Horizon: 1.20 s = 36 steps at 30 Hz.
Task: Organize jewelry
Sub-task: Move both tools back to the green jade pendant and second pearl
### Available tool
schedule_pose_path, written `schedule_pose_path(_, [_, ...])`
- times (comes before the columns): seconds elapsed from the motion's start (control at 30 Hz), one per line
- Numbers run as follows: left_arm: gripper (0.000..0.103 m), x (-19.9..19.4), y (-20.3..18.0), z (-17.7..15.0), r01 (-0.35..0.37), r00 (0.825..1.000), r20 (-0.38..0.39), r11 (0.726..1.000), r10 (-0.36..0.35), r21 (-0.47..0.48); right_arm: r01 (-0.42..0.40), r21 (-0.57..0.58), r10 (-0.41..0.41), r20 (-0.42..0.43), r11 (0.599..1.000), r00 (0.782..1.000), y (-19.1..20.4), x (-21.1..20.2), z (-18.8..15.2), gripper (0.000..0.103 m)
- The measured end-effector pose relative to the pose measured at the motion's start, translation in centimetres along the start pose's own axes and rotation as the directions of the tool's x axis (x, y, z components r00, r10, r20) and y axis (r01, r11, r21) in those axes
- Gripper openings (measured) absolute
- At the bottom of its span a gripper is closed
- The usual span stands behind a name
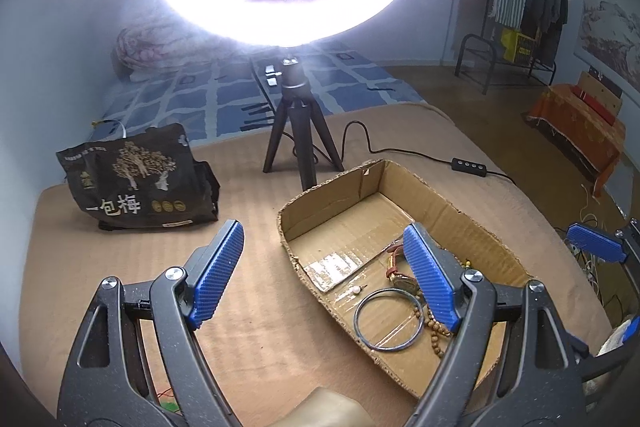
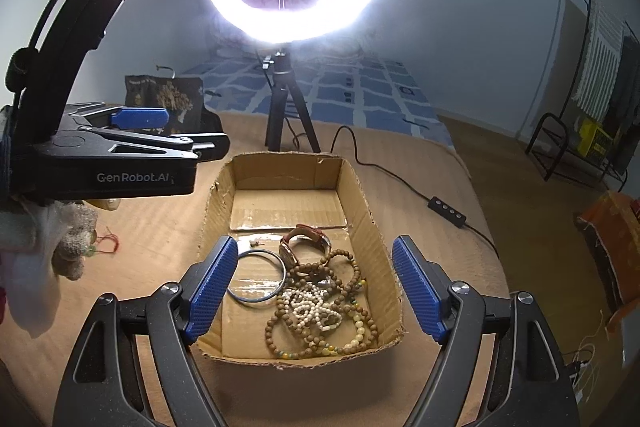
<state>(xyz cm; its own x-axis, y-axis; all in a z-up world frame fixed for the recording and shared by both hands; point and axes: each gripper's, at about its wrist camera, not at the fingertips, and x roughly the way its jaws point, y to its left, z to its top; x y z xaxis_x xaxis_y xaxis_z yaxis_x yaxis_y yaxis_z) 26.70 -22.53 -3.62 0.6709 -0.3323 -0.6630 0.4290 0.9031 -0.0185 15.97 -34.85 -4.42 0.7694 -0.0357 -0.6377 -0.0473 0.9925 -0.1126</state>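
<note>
Both hand-held grippers gape wide, empty: left hand-held gripper [image 1: 324, 277] over the box's near-left rim, right hand-held gripper [image 2: 314, 287] above the jewelry [image 2: 320, 301], heaped in the cardboard box [image 2: 372, 227] on the worktop. I judge collecting nearly done.

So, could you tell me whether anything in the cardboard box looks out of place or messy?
Yes: the brown wooden bead strands and white bead string lie tangled in one heap at the near end of the torn-edged cardboard box, while the thin blue bangle lies flat alone.
</note>
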Motion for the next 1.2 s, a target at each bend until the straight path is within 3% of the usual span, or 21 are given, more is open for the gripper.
schedule_pose_path(0.53, [0.084,-4.6,3.6,-0.7,-0.014,0.999,0.045,1.000,0.015,-0.017,-0.019,0.001,0.019,0.031,1.000,0.999,1.6,-2.3,0.8,0.079])
schedule_pose_path(0.9, [0.084,-10.2,12.0,-3.8,-0.073,0.994,0.077,0.991,0.082,-0.116,-0.086,-0.022,0.088,0.089,0.996,0.992,4.4,-3.4,0.9,0.079])
schedule_pose_path(1.2, [0.084,-13.0,18.6,-8.9,-0.126,0.989,0.050,0.971,0.139,-0.206,-0.132,-0.073,0.138,0.081,0.989,0.987,7.6,-3.4,0.5,0.079])
